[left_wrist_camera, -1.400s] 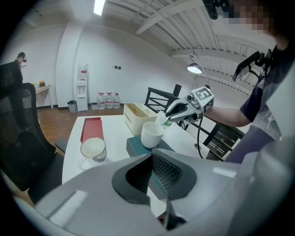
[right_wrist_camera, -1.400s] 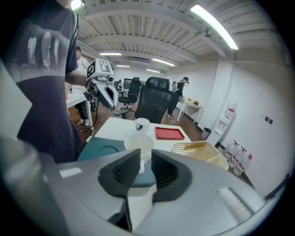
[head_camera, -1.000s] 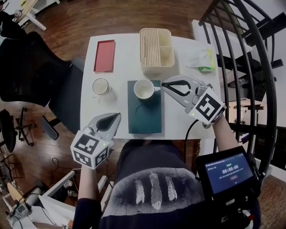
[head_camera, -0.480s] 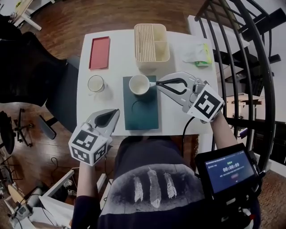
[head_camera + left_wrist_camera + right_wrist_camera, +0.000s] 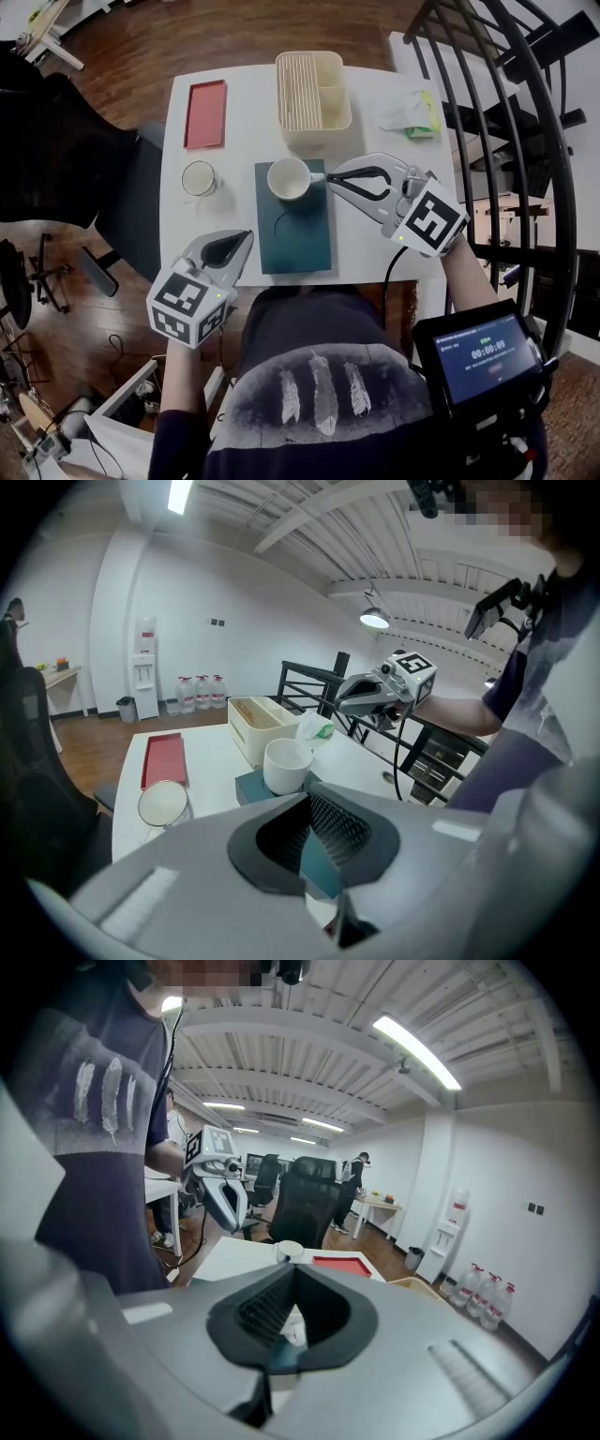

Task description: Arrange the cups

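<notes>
A white cup (image 5: 288,178) stands upright on the far end of a dark teal mat (image 5: 296,234), its handle (image 5: 317,177) pointing right. My right gripper (image 5: 330,178) is shut, with its tips right at that handle; whether they touch it I cannot tell. A glass cup (image 5: 199,178) stands on the white table (image 5: 375,234) left of the mat. My left gripper (image 5: 246,237) is shut and holds nothing, near the table's front edge left of the mat. In the left gripper view the shut tips (image 5: 307,793) point toward the white cup (image 5: 286,764) and the glass cup (image 5: 163,803).
A red tray (image 5: 205,113) and a cream slatted box (image 5: 313,89) sit at the table's far side, with a green-and-white tissue pack (image 5: 410,114) at the far right. A black railing (image 5: 525,141) runs along the right. An office chair (image 5: 56,141) stands at the left.
Only the head view has shifted a little. The cups, the mat and both grippers keep their places.
</notes>
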### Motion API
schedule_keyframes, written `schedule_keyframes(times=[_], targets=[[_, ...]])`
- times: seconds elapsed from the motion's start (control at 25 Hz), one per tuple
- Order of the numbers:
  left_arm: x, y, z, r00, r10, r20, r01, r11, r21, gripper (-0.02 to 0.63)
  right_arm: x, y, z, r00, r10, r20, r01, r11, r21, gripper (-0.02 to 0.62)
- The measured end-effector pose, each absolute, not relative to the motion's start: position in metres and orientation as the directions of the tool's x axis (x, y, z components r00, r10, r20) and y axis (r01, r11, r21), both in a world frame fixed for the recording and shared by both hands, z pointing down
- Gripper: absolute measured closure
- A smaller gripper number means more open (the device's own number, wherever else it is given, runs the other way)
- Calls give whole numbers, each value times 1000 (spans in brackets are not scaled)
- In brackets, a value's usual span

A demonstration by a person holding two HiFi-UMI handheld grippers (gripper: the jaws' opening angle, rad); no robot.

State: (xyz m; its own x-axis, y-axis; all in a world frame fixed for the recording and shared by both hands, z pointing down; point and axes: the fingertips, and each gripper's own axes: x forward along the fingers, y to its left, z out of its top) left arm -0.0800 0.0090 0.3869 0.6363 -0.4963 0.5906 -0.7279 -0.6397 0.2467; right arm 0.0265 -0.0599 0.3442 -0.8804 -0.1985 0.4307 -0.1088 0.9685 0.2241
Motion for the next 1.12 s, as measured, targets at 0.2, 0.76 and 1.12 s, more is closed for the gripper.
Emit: schedule_keyframes(times=[0.2,0.76,1.12], targets=[[-80,12,389,634,-481,605,-719,-654,233,592,26,-63,344,-884,-203,421,-118,968,220,594],[-79,9,389,628,-499,598,-722,-661,206,591,27,-64,351,-876,-199,439,-119,972,203,594],[-93,11,390,598,-524,607,-752,-628,199,591,24,-63,355,-880,-182,439,-110,977,183,594]])
